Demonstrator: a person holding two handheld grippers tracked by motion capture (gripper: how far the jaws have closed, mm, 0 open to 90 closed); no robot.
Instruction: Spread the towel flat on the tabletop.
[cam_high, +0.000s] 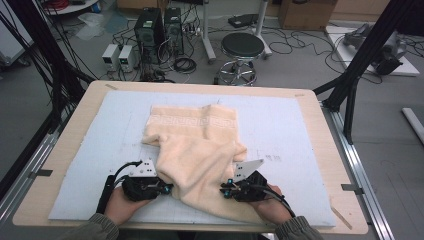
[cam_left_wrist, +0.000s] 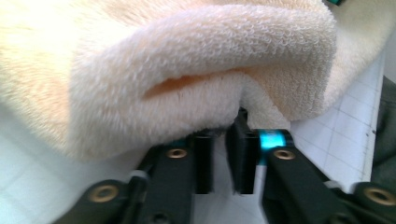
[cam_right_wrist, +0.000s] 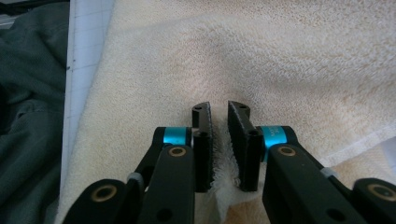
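Item: cream towel (cam_high: 200, 150), crumpled, lying mid-desk (cam_high: 75, 125) on the pale gridded mat (cam_high: 280, 130), its patterned border at the far edge.

My left gripper (cam_high: 167, 189): at the towel's near-left edge, fingers (cam_left_wrist: 243, 158) nearly together, pinching a thick fold of terry.

My right gripper (cam_high: 226, 191): at the towel's near-right edge, fingers (cam_right_wrist: 201, 149) closed to a narrow gap, a ridge of cloth clamped between them.

Behind the towel, off the desk: black stool (cam_high: 242, 47).
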